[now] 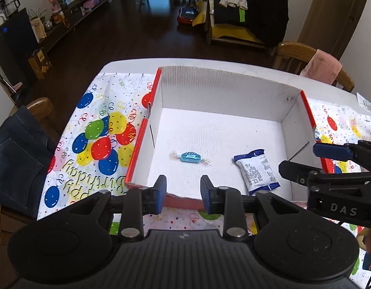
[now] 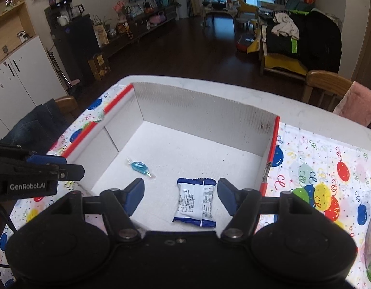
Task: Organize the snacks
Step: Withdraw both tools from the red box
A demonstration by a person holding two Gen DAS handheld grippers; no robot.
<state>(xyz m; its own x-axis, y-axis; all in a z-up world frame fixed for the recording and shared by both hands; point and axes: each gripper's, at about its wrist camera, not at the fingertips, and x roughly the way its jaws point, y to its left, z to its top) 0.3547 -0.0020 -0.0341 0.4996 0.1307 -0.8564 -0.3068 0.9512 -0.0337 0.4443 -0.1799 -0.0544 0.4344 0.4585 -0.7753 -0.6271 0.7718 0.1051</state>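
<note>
A white cardboard box with red edges (image 1: 221, 89) (image 2: 204, 106) stands open on the table. On its floor lie a blue wrapped candy (image 1: 190, 157) (image 2: 140, 166) and a white-and-blue snack packet (image 1: 257, 169) (image 2: 196, 202). My left gripper (image 1: 183, 189) is open and empty, just above the box's near wall, with the candy ahead of it. My right gripper (image 2: 180, 197) is open above the box, its fingers to either side of the packet and clear of it. It also shows from the side in the left wrist view (image 1: 305, 161).
A balloon "Happy Birthday" cloth (image 1: 94, 134) (image 2: 329, 175) covers the table around the box. Wooden chairs stand at the far right (image 1: 305, 57) and at the left with jeans draped on it (image 1: 19, 149). A clear wrapper lies at the table's right edge (image 1: 368, 104).
</note>
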